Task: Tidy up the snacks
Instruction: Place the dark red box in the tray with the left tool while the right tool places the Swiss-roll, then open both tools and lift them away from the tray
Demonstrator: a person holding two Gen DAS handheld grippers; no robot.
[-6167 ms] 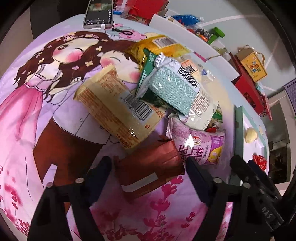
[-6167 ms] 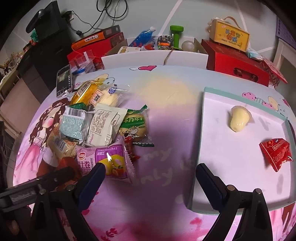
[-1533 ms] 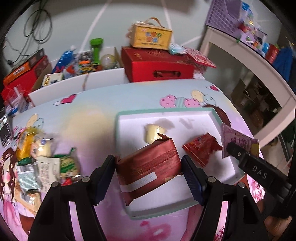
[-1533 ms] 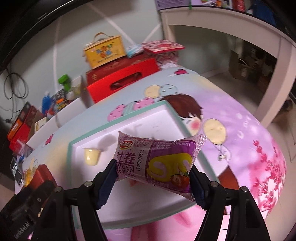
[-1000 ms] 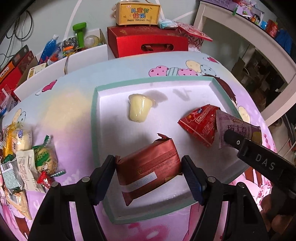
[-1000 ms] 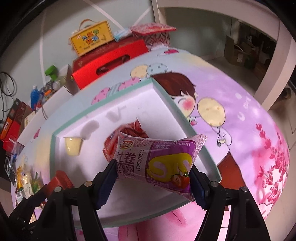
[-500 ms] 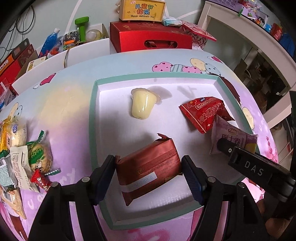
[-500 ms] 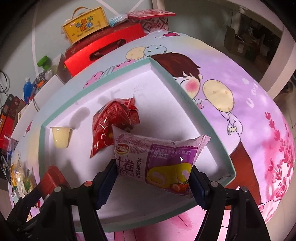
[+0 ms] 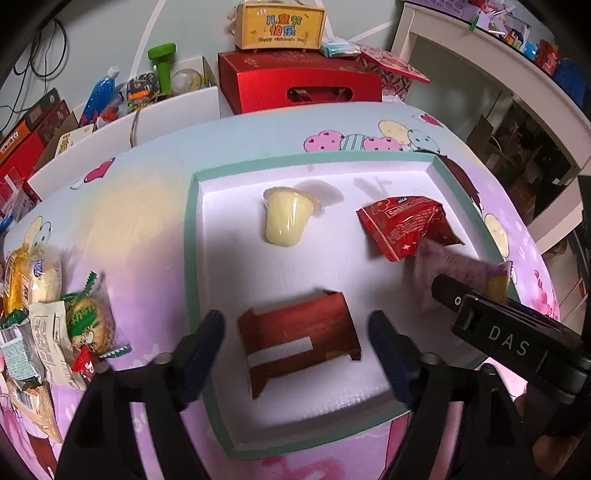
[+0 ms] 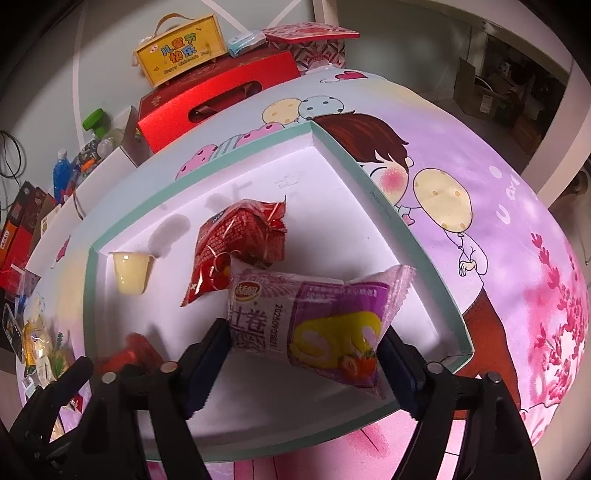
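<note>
A white tray with a green rim (image 9: 190,258) (image 10: 369,173) sits on the cartoon tablecloth. A dark red packet (image 9: 299,343) lies flat on the tray floor between the fingers of my left gripper (image 9: 295,325). Its jaws are opening and there is a gap on each side of the packet. My right gripper (image 10: 303,339) hangs over the tray's right part, jaws opening. The purple roll-cake packet (image 10: 314,317) (image 9: 461,273) sags tilted between them, slipping free. It rests beside a bright red packet (image 9: 406,225) (image 10: 240,236). A yellow jelly cup (image 9: 284,221) (image 10: 131,273) lies at the tray's back.
A pile of several snack packets (image 9: 55,325) lies left of the tray. Behind the table stand a red gift box (image 9: 299,85), a yellow carry box (image 9: 280,26) and a white box with bottles (image 9: 147,81). A white shelf (image 9: 498,74) is at the right.
Both grippers came down over the tray. The left jaws spread and the dark red packet dropped flat onto the tray. The purple packet tilted and sank between the right jaws.
</note>
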